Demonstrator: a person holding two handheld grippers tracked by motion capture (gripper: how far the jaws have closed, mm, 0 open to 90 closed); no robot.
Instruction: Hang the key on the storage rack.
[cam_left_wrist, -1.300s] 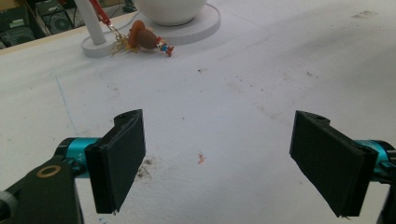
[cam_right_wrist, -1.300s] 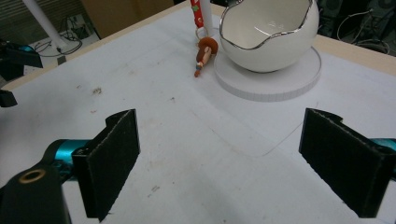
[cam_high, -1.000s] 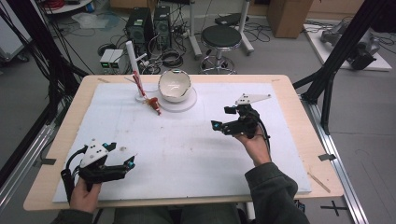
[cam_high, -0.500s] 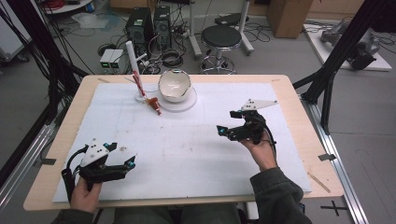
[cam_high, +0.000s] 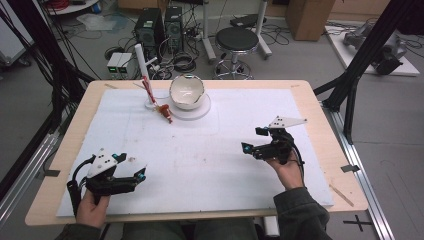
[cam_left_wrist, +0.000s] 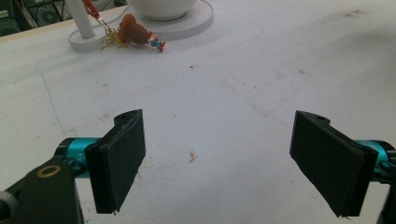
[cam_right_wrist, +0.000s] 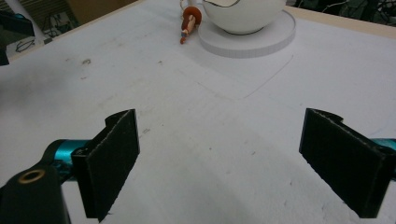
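Note:
A white bowl sits on a round white base at the far middle of the table. Beside it stands a white post with a red lanyard and a small brown figure keychain lying on the mat. My left gripper rests at the near left, open, with nothing between its jaws. My right gripper hovers at the right, open and empty, pointing left toward the bowl and the keychain. The left gripper view has the keychain far ahead.
A white mat covers most of the wooden table. Black frame struts rise by the right edge and cables hang at the left. A stool and computer gear stand on the floor beyond the far edge.
My right gripper has drawn back toward the near edge and a little to the right. The left gripper, the bowl and the keychain have stayed put.

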